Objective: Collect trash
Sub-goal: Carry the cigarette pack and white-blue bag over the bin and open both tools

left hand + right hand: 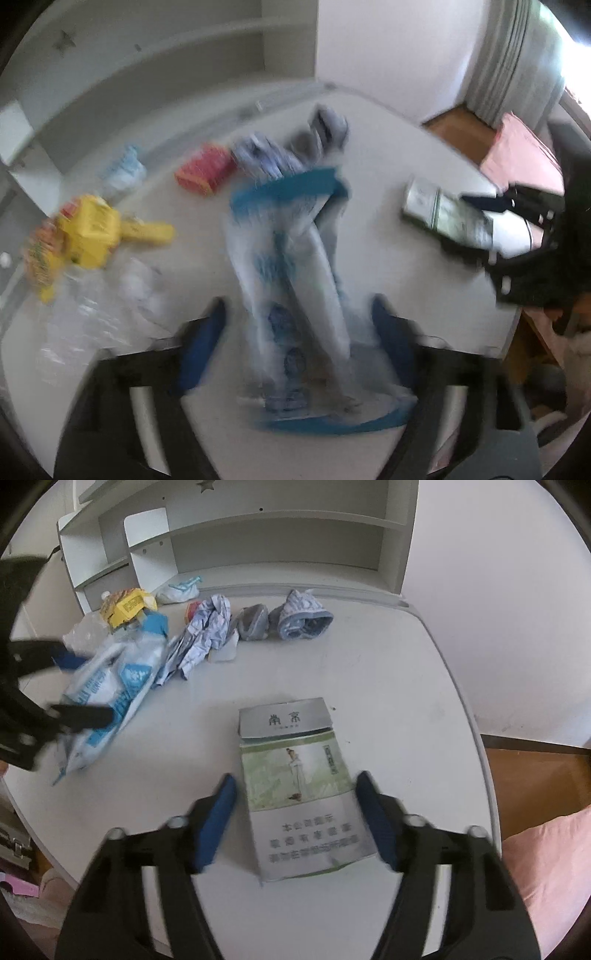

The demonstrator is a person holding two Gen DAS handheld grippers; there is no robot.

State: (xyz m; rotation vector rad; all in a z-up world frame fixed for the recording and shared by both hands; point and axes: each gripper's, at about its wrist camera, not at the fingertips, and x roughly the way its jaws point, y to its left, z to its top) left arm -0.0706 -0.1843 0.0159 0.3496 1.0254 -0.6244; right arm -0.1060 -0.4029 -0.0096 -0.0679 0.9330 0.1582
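Left gripper point(295, 332) gapes around plastic bag point(291, 280); right gripper point(295, 808) straddles carton point(295, 794).

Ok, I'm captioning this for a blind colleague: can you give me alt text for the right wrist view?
The right gripper has its jaws open on either side of a flattened cigarette pack lying on a white table. At left, the left gripper straddles a blue-and-white plastic bag; crumpled wrappers lie before empty shelves.
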